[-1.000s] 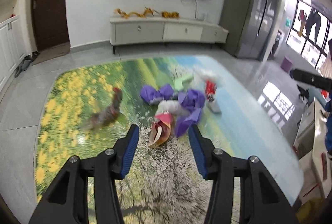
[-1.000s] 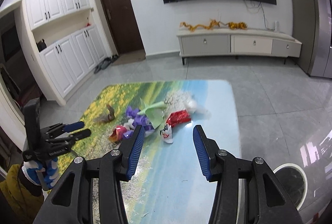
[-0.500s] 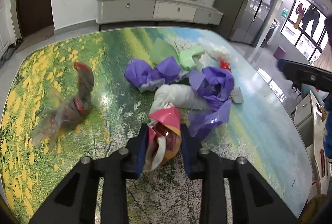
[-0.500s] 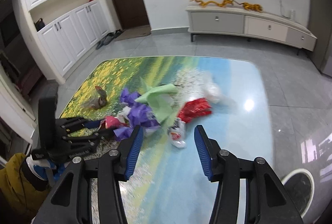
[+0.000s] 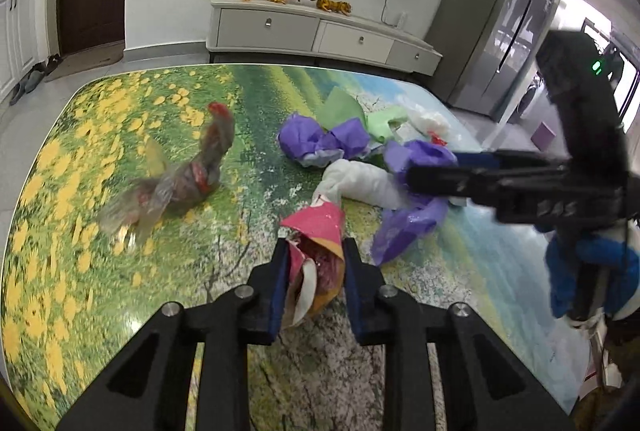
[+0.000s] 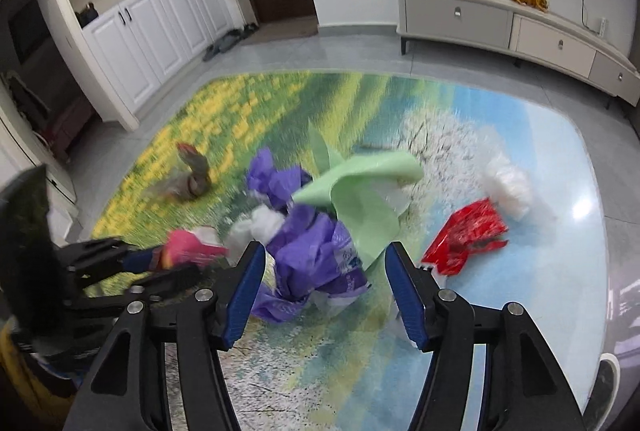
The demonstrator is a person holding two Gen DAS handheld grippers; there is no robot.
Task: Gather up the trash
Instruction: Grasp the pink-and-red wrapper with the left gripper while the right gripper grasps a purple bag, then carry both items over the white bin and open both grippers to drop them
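A heap of trash lies on the landscape-print table (image 5: 72, 231). My left gripper (image 5: 315, 251) is shut on a pink and gold wrapper (image 5: 320, 225), its pads pressed to both sides; the same wrapper (image 6: 188, 251) shows in the right wrist view. My right gripper (image 6: 325, 251) hovers over a crumpled purple bag (image 6: 308, 231) that lies between its fingers, untouched, and the jaws are opening. Pale green paper (image 6: 360, 199) lies just beyond it. In the left wrist view the right gripper (image 5: 440, 171) reaches in from the right, held by a blue-gloved hand (image 5: 580, 271).
A clear wrapper with red bits (image 5: 180, 183) lies alone on the left. A red foil packet (image 6: 468, 235) and a white plastic wad (image 6: 506, 183) lie to the right. Another purple crumple (image 5: 320, 141) and a white wad (image 5: 360, 183) sit mid-pile. A TV cabinet (image 5: 320, 31) stands behind.
My left gripper came down and shut on the pink wrapper. My right gripper moved left and down over the purple bag, with its jaws wider.
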